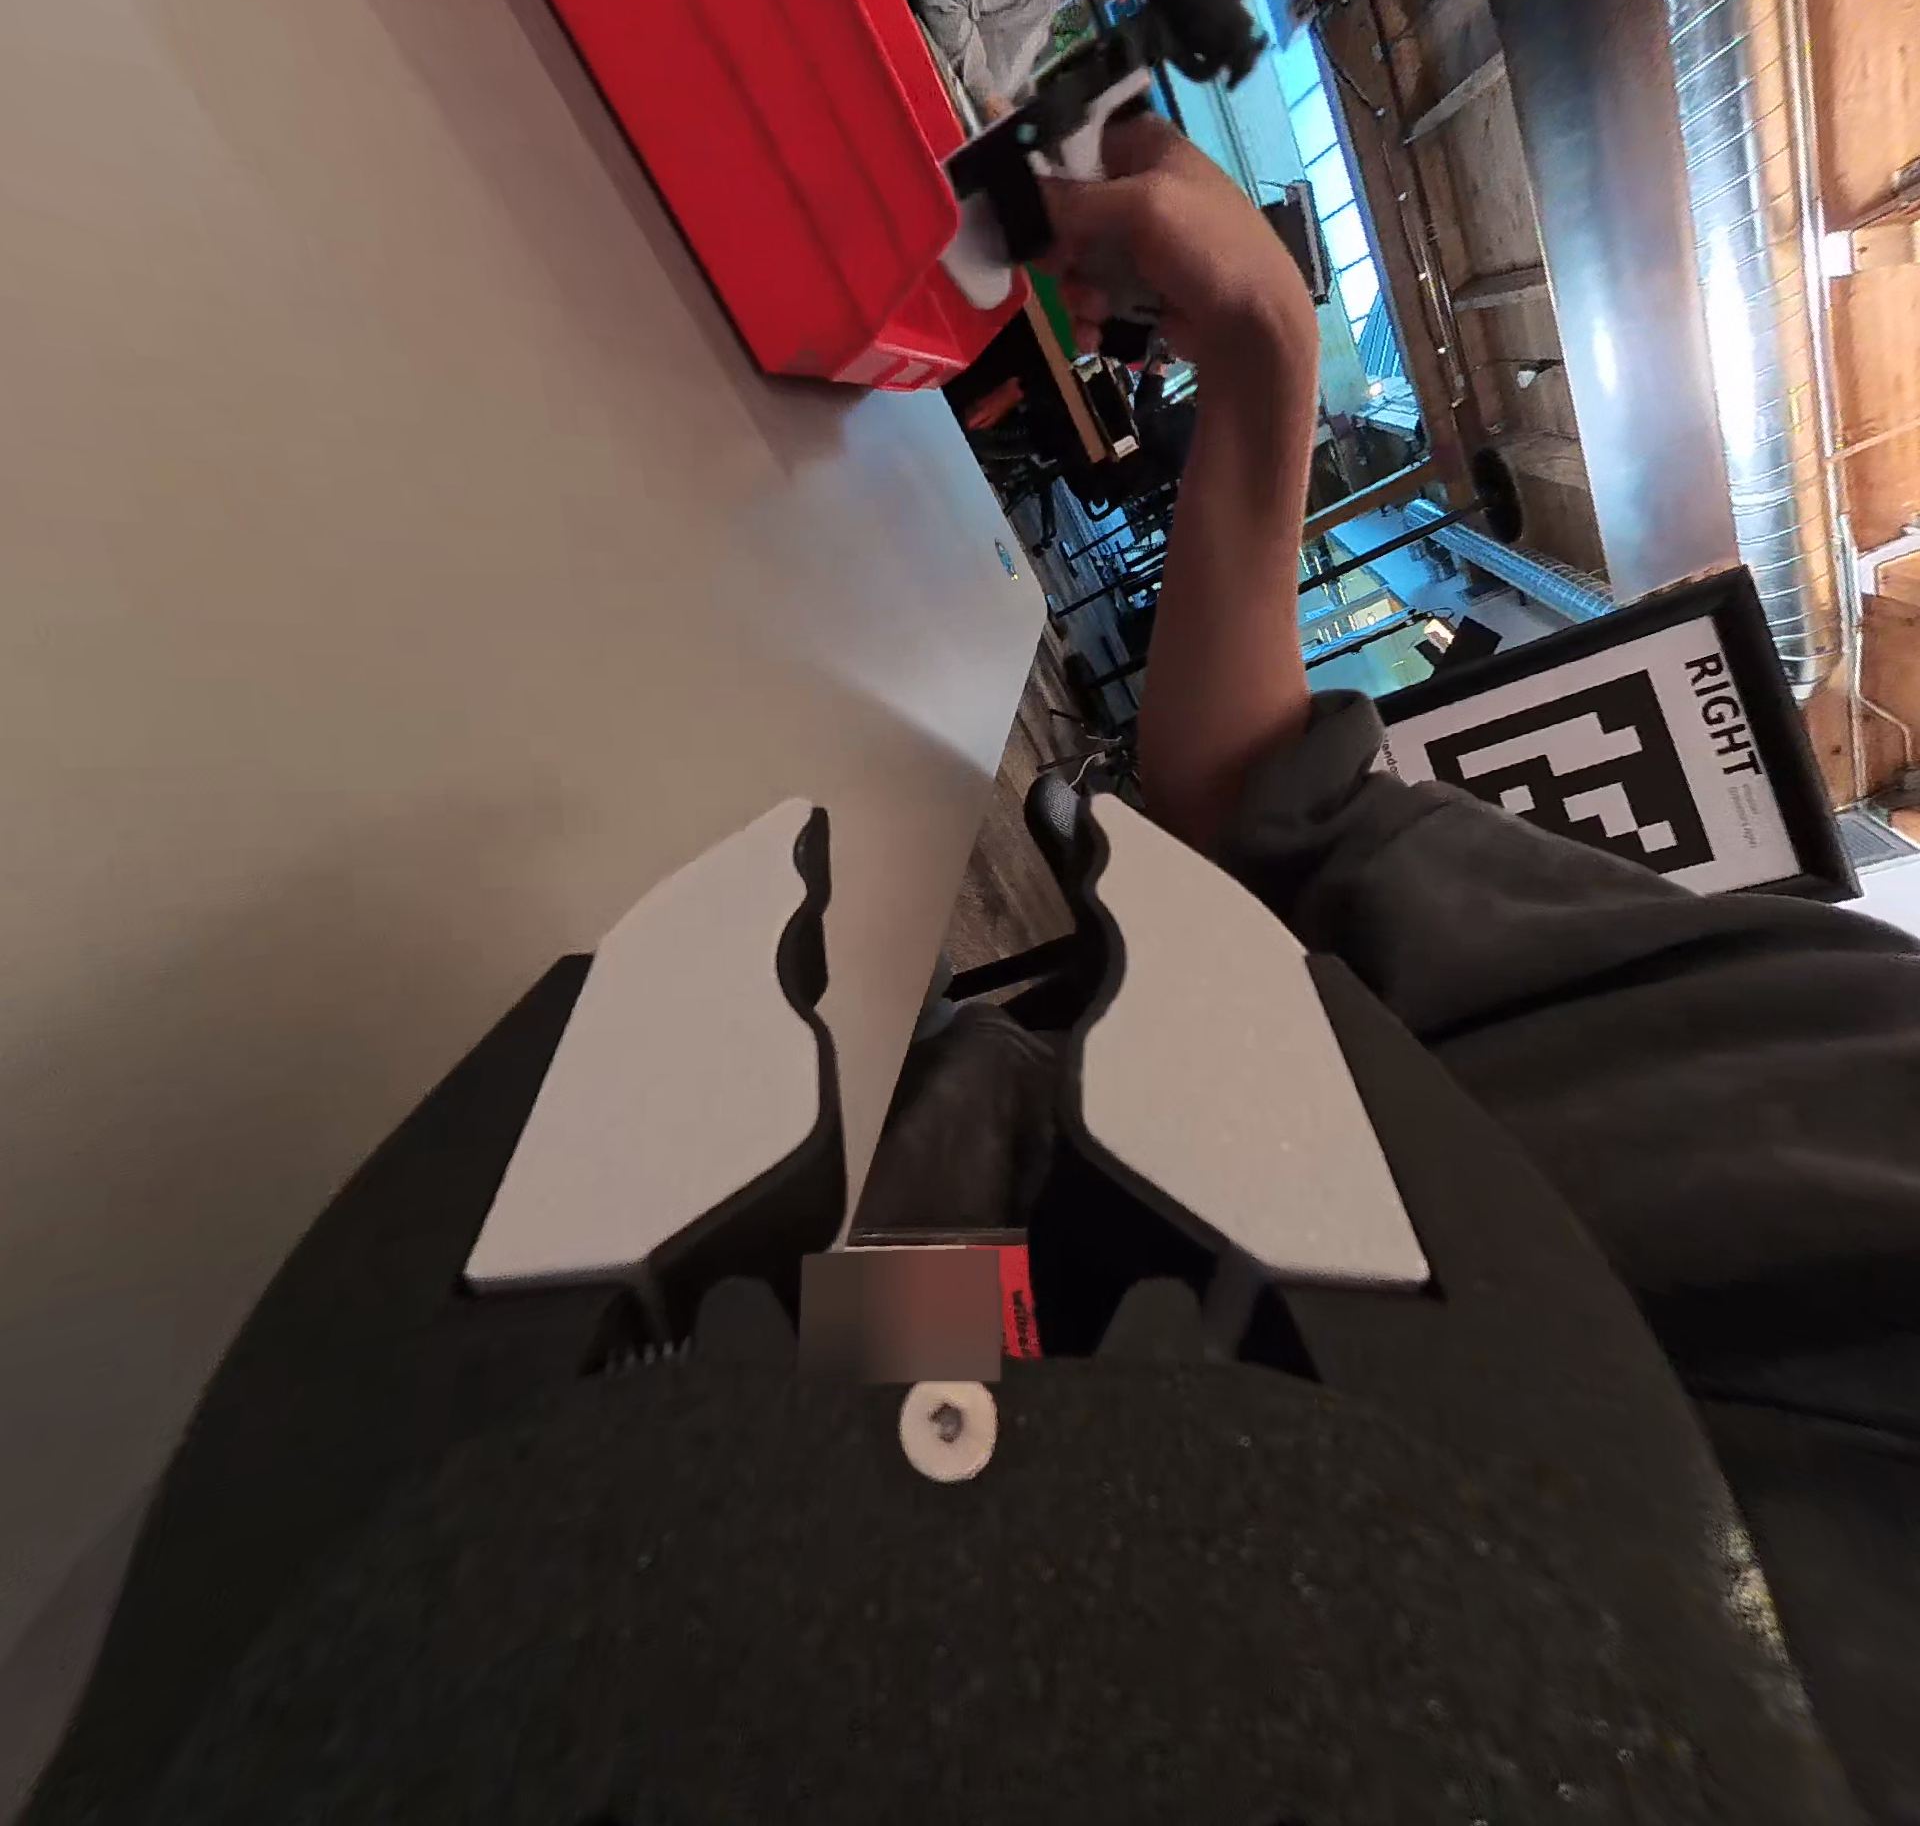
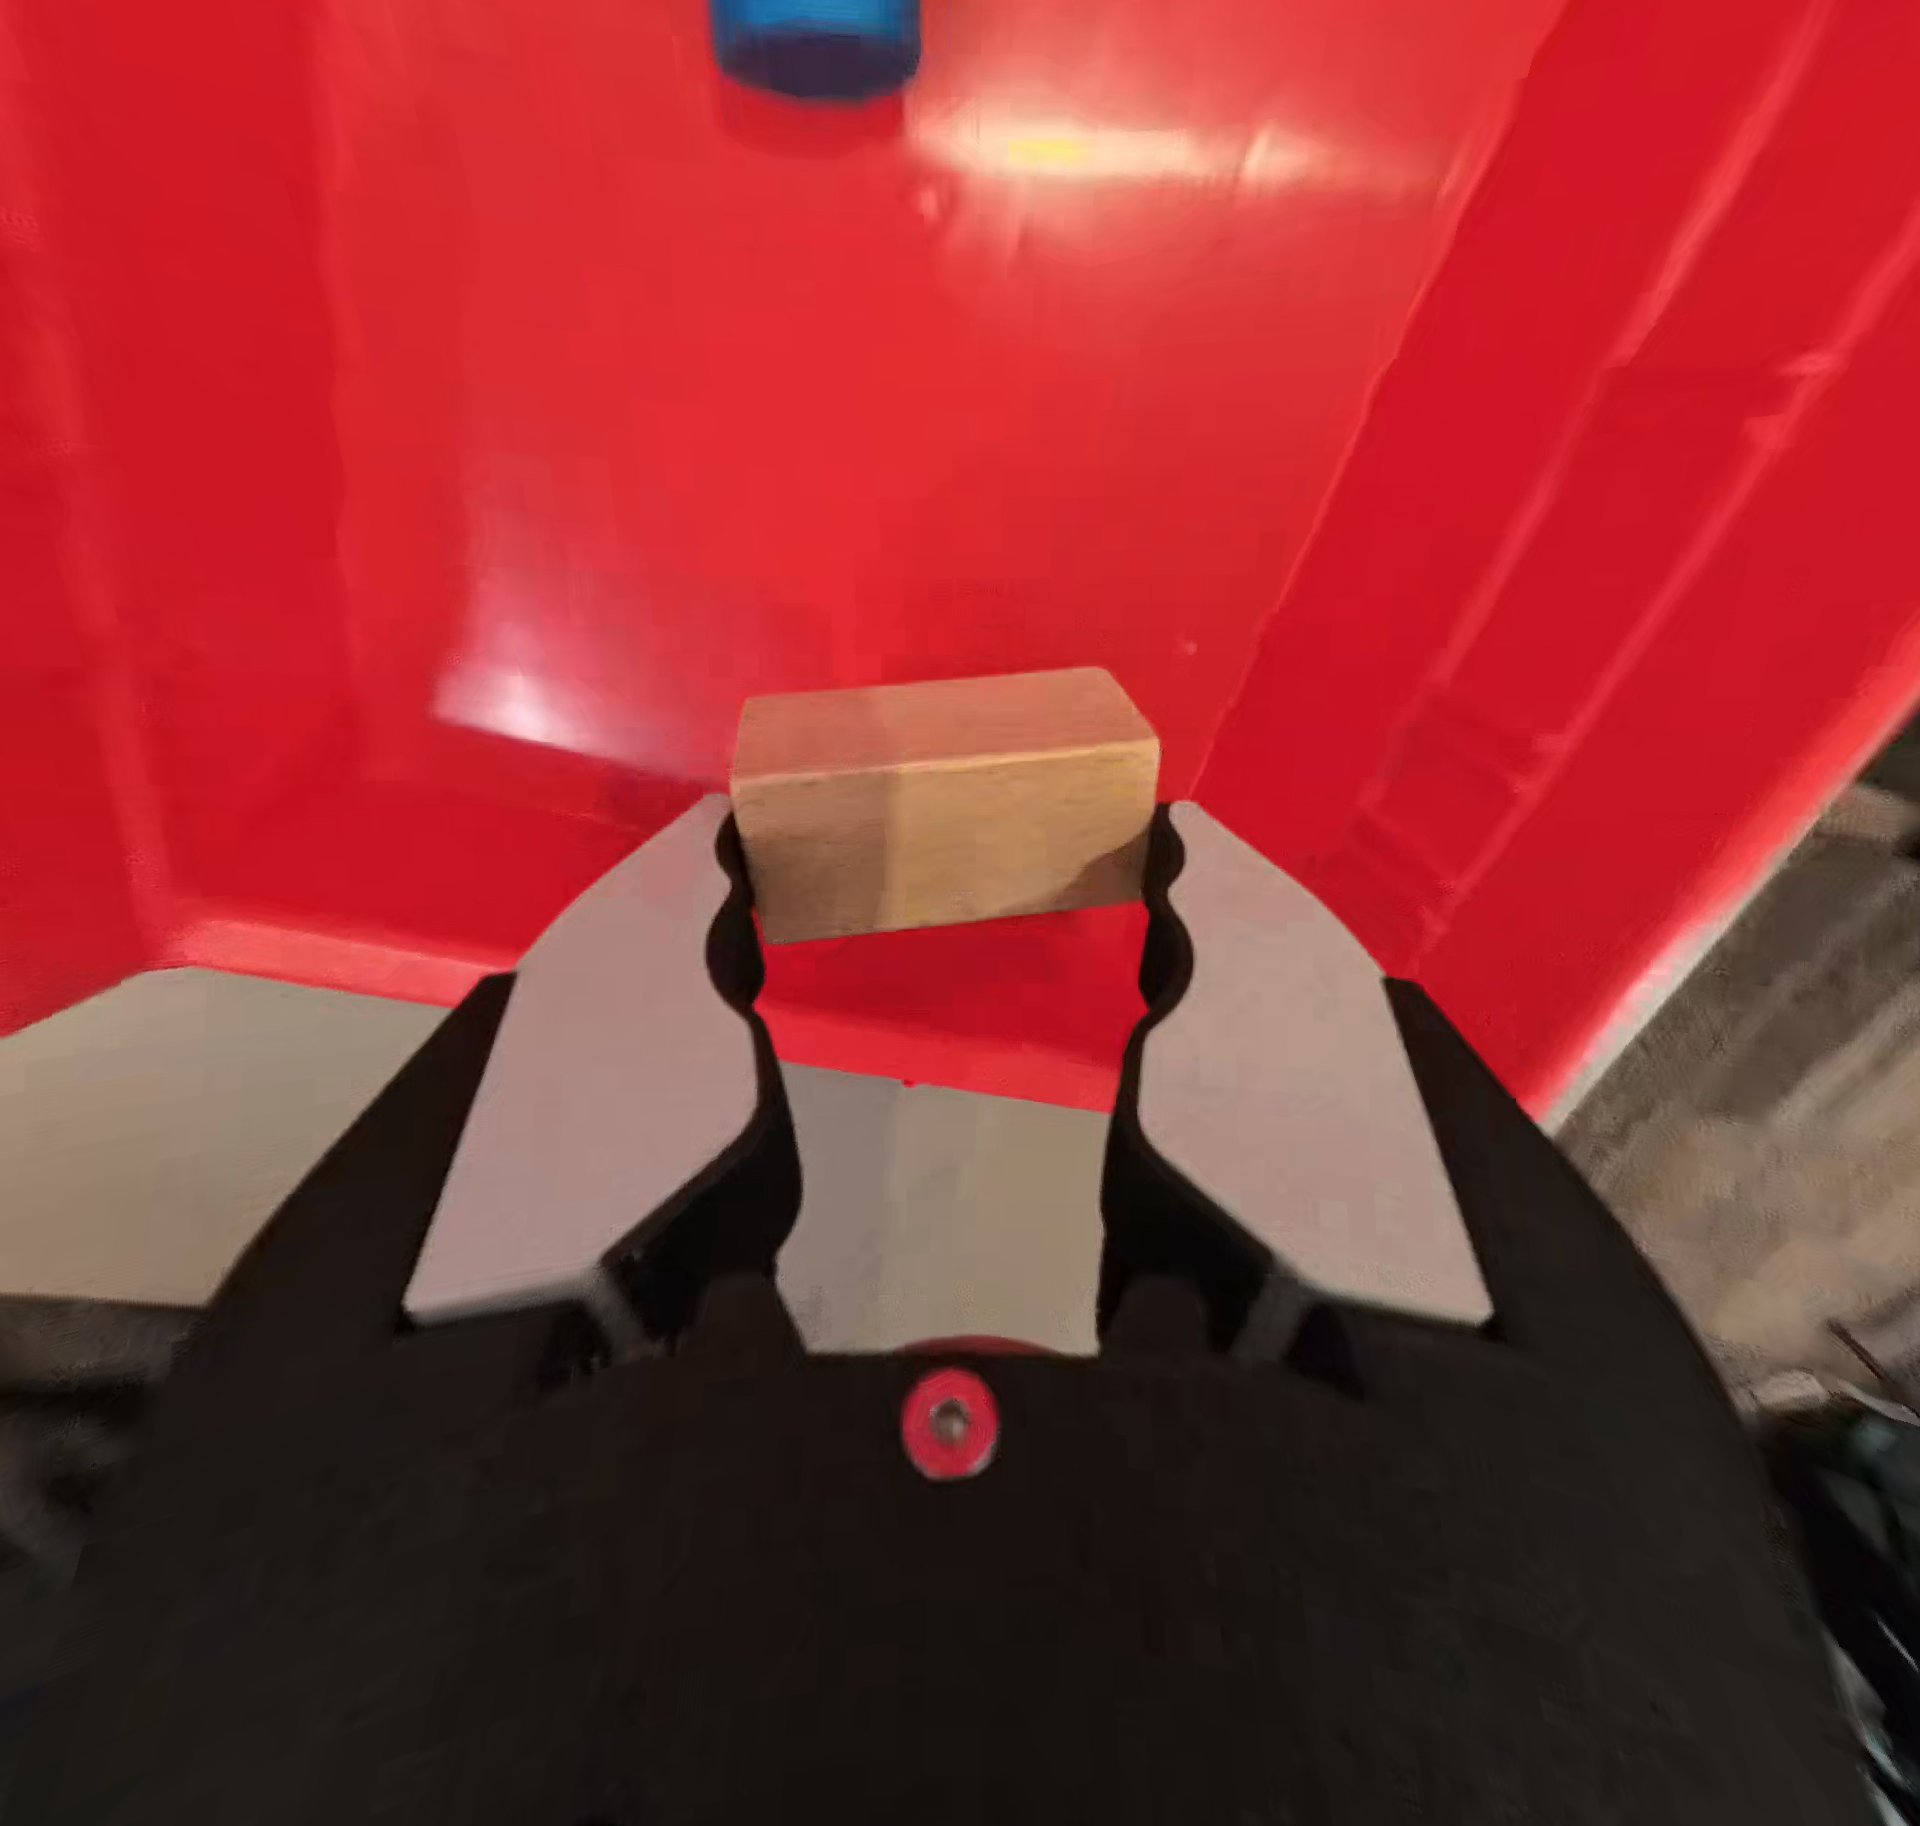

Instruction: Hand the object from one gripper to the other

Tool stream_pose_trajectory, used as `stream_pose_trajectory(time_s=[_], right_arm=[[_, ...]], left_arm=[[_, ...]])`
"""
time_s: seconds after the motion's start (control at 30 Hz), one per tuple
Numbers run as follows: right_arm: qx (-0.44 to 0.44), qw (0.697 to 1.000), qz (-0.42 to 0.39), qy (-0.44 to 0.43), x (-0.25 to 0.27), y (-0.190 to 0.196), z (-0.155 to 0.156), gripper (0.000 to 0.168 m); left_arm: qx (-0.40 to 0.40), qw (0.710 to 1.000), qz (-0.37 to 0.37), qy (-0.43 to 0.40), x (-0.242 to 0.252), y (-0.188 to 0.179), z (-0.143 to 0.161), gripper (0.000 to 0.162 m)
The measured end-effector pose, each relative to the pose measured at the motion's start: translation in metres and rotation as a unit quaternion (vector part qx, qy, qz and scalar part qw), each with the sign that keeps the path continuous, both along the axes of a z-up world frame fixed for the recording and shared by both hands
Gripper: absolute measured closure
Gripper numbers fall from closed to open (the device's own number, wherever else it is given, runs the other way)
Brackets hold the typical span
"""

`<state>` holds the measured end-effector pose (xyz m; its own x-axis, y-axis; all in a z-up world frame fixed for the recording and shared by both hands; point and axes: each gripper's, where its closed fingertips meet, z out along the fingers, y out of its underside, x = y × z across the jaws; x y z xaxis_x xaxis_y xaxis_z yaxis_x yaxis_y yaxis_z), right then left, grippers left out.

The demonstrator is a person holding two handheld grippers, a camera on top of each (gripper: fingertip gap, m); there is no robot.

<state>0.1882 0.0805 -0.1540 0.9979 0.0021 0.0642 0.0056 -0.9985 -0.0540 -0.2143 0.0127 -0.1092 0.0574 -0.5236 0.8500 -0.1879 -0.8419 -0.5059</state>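
Fingers (image 2: 1205,851) of the right gripper (image 2: 940,831) pinch a wooden block (image 2: 940,810) by both ends.
It's hanging above the red bin (image 2: 623,426); left gripper (image 1: 951,841) gapes empty beside the table (image 1: 364,529).

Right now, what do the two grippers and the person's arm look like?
Both grippers share one design: a matte black, textured body with two pale grey, flat, tapered fingers edged in wavy black pads. The left gripper has a white screw cap at its centre; the right gripper has a red one. The person's arm wears a dark grey sleeve, pushed up at the forearm. No cables show.
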Motion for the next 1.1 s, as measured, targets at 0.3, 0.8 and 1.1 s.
stream_pose_trajectory(time_s=[0.3, 0.8, 1.1], right_arm=[[-0.093, 0.994, -0.026, -0.042, 0.016, 0.000, -0.038, 0.096], [0.311, 0.947, 0.079, -0.010, -0.068, 0.004, 0.076, 0.097], [0.501, 0.762, 0.260, 0.319, -0.252, -0.107, 0.061, 0.100]], left_arm=[[0.037, 0.999, -0.012, 0.030, 0.000, -0.006, -0.004, 0.117], [0.219, 0.965, 0.038, 0.141, -0.026, 0.020, -0.007, 0.113], [0.529, 0.790, -0.001, 0.310, -0.127, 0.119, 0.051, 0.101]])
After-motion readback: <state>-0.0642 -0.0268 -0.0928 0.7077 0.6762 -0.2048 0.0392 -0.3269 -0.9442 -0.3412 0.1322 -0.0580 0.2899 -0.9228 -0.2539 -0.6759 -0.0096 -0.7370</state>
